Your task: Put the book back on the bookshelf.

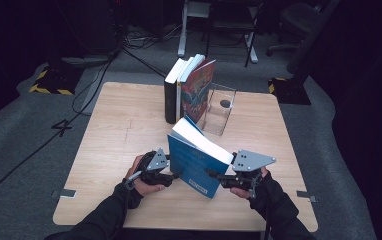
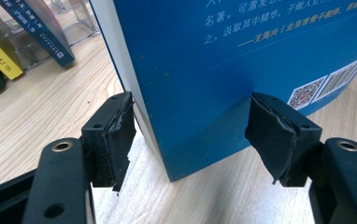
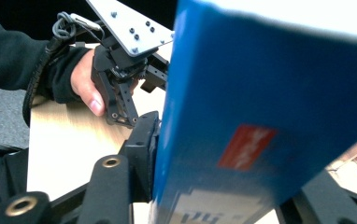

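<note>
Three upright books stand at the far edge of the wooden table, a clear acrylic bookend just beside them, an office chair well beyond.

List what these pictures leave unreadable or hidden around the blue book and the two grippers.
- Right gripper, right gripper view: the blue book covers its far jaw.
- Blue book's cover print, right gripper view: blurred.
- Left gripper, left gripper view: the book's corner sits between its pads, not pressed.
- Row of upright books, high view: titles too small to read.
</note>
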